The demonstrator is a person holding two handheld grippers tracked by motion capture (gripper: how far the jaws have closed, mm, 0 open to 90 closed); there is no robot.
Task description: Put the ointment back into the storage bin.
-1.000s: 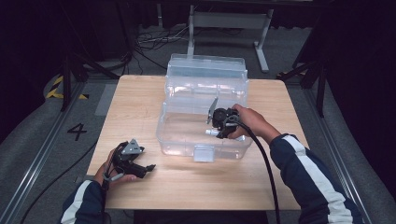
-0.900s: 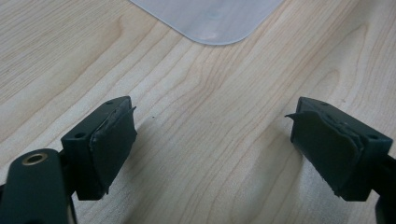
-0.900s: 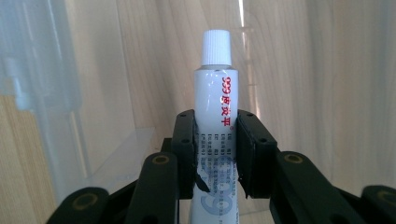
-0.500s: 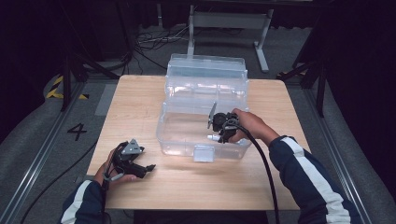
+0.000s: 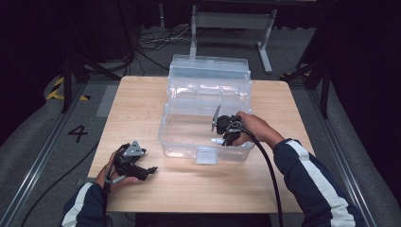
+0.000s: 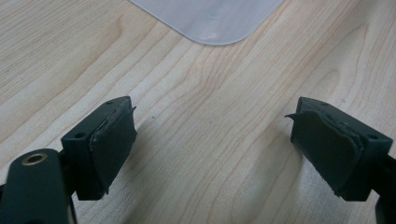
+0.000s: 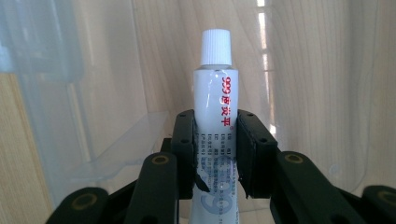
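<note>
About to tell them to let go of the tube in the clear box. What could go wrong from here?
1. The right gripper pinches the white tube low on its body, cap end far out; it may tip or roll when released.
2. The gripper sits inside the clear box, close to the front wall, and could knock it on the way out.
3. The left gripper hangs open over the table, not steadying the box.

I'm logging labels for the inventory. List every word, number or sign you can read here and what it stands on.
"999" in red, followed by red Chinese characters I can't make out: on the white tube held in the right tongs.
Small dark print lower on the tube: too small to read.
Large pale digits near the tube's bottom end: partly hidden, unreadable.
"4": painted on the grey floor left of the table.
</note>
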